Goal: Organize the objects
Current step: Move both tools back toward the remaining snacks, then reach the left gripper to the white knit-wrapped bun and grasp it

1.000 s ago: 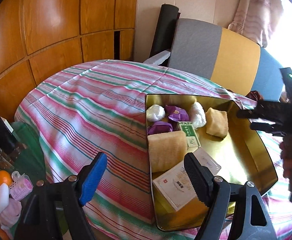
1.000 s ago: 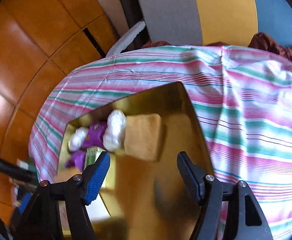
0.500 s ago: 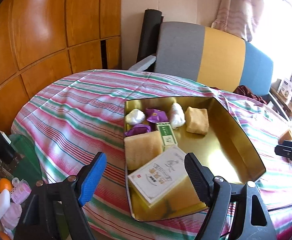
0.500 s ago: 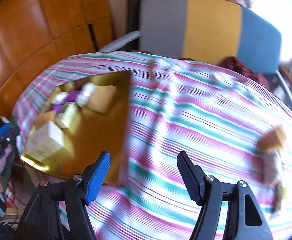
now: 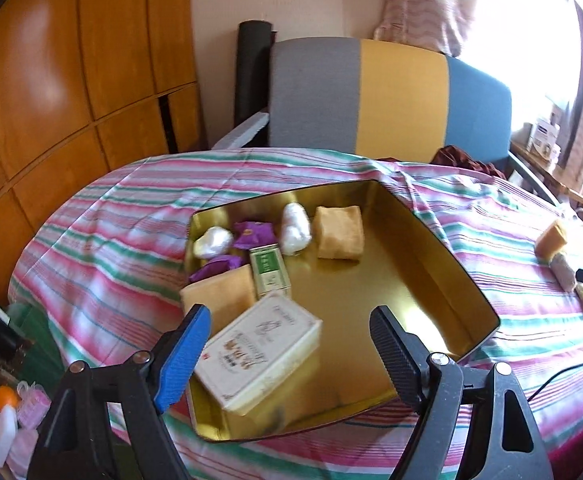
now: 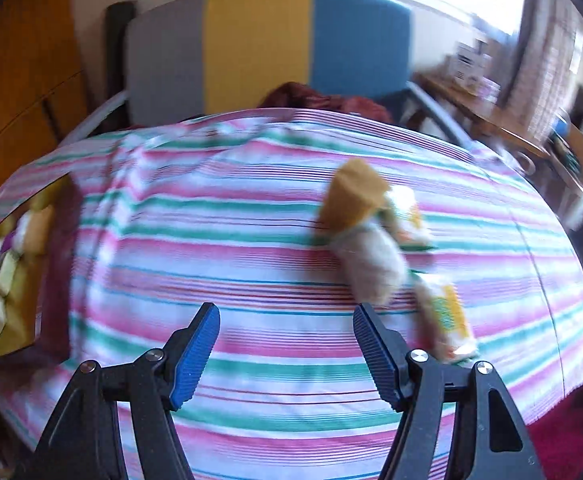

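**Left wrist view: tray half filled, both grippers empty**

Left wrist view: the left gripper (image 5: 287, 350) hangs over the near end of the gold tray (image 5: 443, 248), jaws well apart and nothing between them. The tray sits on the striped tablecloth (image 5: 123, 240). In it, the white box (image 5: 259, 356) lies nearest, tilted, with a tan sponge block (image 5: 219, 294) and a small green box (image 5: 269, 272) just behind. Further back are two white wrapped lumps (image 5: 295, 222), purple wrappers (image 5: 253, 234) and a second tan block (image 5: 339, 232). At the far right on the cloth lie a loose tan block (image 5: 551, 238) and a pale roll (image 5: 563, 274), well apart from the tray.

Right wrist view: the picture is blurred. The right gripper (image 6: 285, 344) is over bare cloth, jaws about half spread and holding nothing. Ahead and to the right lie the tan block (image 6: 351, 196), the pale roll (image 6: 371, 264) touching it, and two yellow-green packets (image 6: 447, 316) beside them. The tray's corner (image 6: 19, 312) shows at the left edge.
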The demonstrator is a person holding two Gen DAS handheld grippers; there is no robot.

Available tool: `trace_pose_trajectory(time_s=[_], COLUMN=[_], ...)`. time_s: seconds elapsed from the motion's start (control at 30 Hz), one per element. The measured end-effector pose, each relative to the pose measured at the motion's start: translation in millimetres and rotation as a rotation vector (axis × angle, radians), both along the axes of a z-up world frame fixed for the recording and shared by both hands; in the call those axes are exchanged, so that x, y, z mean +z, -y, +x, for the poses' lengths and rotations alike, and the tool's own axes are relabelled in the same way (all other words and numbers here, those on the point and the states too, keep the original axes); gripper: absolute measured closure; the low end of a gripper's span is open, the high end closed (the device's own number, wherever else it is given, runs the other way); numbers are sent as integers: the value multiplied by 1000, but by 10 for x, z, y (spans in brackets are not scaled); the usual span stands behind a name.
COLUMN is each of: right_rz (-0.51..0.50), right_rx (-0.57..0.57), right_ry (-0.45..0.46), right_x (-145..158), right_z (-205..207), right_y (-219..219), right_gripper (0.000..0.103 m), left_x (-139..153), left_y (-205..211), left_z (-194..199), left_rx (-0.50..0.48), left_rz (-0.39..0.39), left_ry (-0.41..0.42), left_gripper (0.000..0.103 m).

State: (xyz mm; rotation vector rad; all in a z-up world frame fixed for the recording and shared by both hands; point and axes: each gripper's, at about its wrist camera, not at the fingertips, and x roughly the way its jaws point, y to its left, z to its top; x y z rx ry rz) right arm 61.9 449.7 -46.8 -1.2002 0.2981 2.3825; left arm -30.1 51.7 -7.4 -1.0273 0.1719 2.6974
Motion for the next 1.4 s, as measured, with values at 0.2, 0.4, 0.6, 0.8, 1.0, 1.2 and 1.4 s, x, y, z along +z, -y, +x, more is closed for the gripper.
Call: trace_pose_trajectory(time_s=[0.2,0.4,0.6,0.8,1.0,1.2,1.4], right_rz=[-135,-192,-319,-387,-424,-457,-467], right_rx=[-252,-434,-571,-598,-595,-595,-591], right_ry=[-80,-191,-249,-255,-267,-276,-298], right_x=[-95,-16,-108,-197,-224,-255,-242], right_z=[284,628,903,935,948,964,988], right_y=[-524,-848,-1118,-1188,-1205,-1239,-1248], right_gripper=[33,33,33,33,33,33,33], left_x=[10,56,20,-64,-177,-221,-235], left_y=[-387,-908,-1437,-1844,-2220,-2549,-2808], left_z=[32,88,122,125,128,169,190], left_rx=[-86,-210,-305,-360,-416,-466,-504], left_rz=[-21,-19,-41,-56,-76,-108,-131], left_ry=[-9,-18,-3,41,75,64,41], left_gripper=[21,21,21,21,21,21,21])
